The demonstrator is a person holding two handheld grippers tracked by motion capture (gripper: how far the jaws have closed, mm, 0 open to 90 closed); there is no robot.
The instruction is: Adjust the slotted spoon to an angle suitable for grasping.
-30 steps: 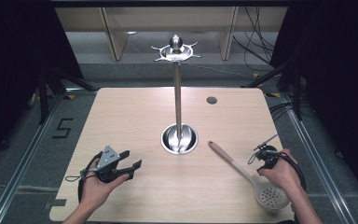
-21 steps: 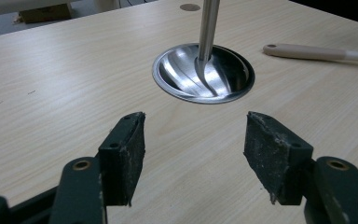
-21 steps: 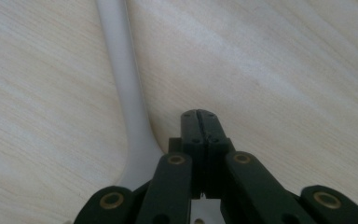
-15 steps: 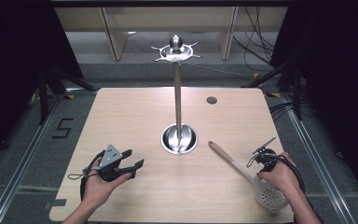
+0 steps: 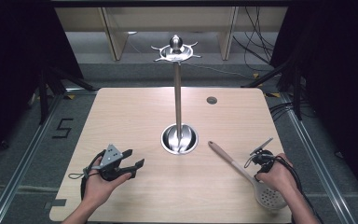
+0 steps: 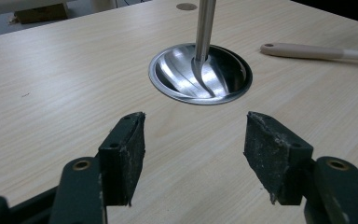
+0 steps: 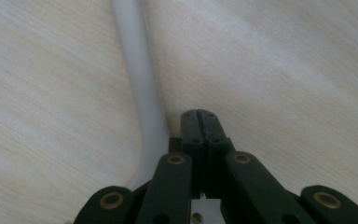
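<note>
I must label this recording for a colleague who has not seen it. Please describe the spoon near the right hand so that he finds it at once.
On the wooden table, start at the tall steel stand in the middle. Toward the near right edge lies the slotted spoon, beside the right gripper. No other utensil lies there: pale handle, perforated bowl.

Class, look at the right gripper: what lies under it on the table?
Under the right gripper, its jaws shut, lies the slotted spoon on the wooden table. The hand covers part of the spoon's neck.
</note>
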